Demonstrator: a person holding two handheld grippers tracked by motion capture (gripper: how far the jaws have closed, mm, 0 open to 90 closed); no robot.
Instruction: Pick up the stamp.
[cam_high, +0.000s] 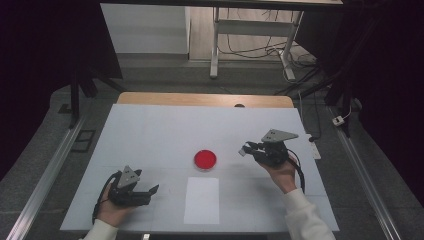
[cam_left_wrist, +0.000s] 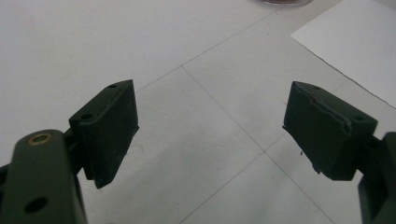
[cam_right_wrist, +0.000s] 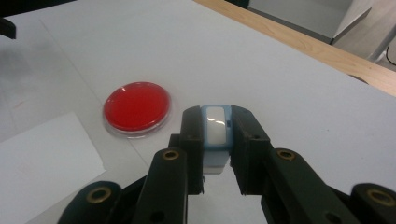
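A round red dish (cam_high: 205, 159) with a clear rim lies near the middle of the white table; in the right gripper view the red dish (cam_right_wrist: 137, 107) sits to the left, just beyond the jaws. My right gripper (cam_high: 246, 149) is shut on a small white and blue object (cam_right_wrist: 216, 135), held a little above the table to the right of the dish. My left gripper (cam_high: 154, 190) rests low at the front left, open, with nothing between its fingers (cam_left_wrist: 112, 126). A white paper sheet (cam_high: 201, 200) lies in front of the dish.
The white table cover (cam_high: 150, 135) has a wooden edge (cam_high: 205, 99) at the back. Metal rails (cam_high: 45, 180) run along both sides. A desk frame and cables (cam_high: 260, 47) stand on the floor beyond the table.
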